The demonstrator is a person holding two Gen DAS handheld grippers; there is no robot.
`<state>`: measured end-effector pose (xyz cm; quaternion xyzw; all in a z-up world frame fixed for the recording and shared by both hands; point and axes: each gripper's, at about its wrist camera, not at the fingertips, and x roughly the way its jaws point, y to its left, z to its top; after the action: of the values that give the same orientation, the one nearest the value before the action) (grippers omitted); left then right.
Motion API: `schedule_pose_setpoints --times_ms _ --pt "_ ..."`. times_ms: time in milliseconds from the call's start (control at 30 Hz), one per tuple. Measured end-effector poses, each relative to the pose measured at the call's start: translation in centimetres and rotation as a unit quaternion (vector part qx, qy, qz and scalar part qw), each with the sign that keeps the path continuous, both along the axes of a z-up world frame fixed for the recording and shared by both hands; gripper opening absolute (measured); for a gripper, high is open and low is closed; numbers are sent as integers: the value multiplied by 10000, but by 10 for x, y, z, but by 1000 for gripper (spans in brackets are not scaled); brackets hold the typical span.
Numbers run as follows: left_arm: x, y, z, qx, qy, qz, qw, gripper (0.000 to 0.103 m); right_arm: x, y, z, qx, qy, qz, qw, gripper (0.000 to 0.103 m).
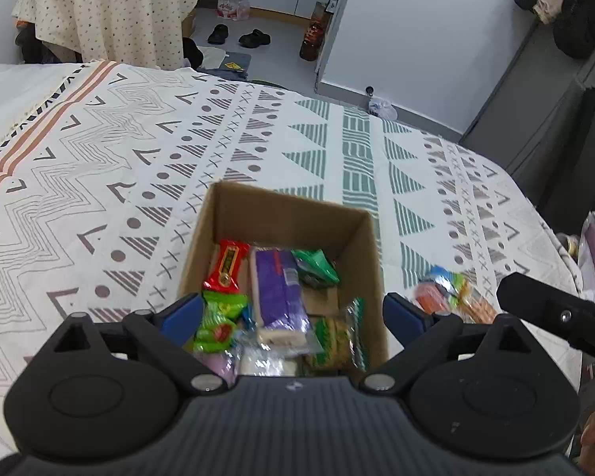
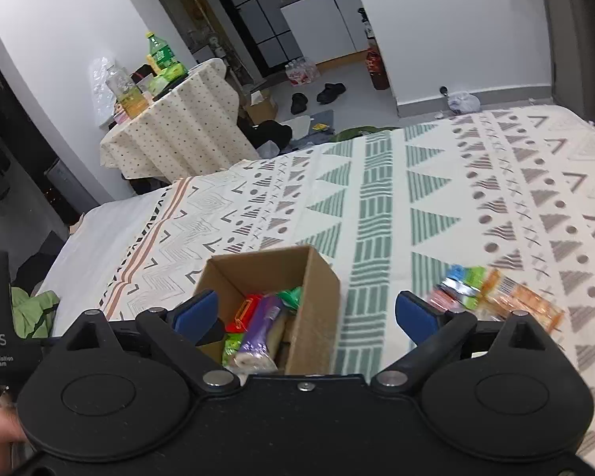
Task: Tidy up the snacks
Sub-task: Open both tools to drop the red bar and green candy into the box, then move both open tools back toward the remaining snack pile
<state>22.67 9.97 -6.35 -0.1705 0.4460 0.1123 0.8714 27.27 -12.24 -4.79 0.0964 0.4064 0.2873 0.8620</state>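
Observation:
An open cardboard box (image 1: 285,214) (image 2: 317,317) stands on the patterned bed cover. Inside lie several snacks: a red packet (image 1: 226,267), a purple packet (image 1: 279,285) (image 2: 258,329), green packets (image 1: 315,267) and a biscuit pack (image 1: 337,337). To the box's right, loose snacks (image 1: 444,293) (image 2: 496,297) rest on the cover, orange and green wrappers among them. My left gripper (image 1: 291,313) hovers open above the box's near side, nothing between its blue pads. My right gripper (image 2: 305,313) is open too, straddling the box's right wall, empty.
The bed cover (image 1: 139,150) (image 2: 436,198) stretches far left and ahead. The right gripper's black body (image 1: 555,313) pokes in at the left view's right edge. A draped table (image 2: 178,127) with bottles, shoes (image 1: 238,35) on the floor and a dark cabinet (image 1: 555,127) stand beyond the bed.

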Motion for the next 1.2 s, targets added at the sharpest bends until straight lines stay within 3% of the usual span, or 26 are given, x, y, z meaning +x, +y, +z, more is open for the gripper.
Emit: schedule_pose_setpoints --times_ms 167,567,800,1200 --pt "-6 -22 2 73 54 -85 9999 97 -7 -25 3 65 -65 -29 10000 103" --pt "-3 -73 5 124 4 -137 9998 97 -1 -89 -17 314 62 -36 9995 103" --pt "10 -107 -3 192 18 -224 9996 97 5 -130 -29 410 134 -238 9988 103" --pt "48 -148 -28 -11 4 -281 9996 97 31 -185 -61 607 297 -698 9953 102"
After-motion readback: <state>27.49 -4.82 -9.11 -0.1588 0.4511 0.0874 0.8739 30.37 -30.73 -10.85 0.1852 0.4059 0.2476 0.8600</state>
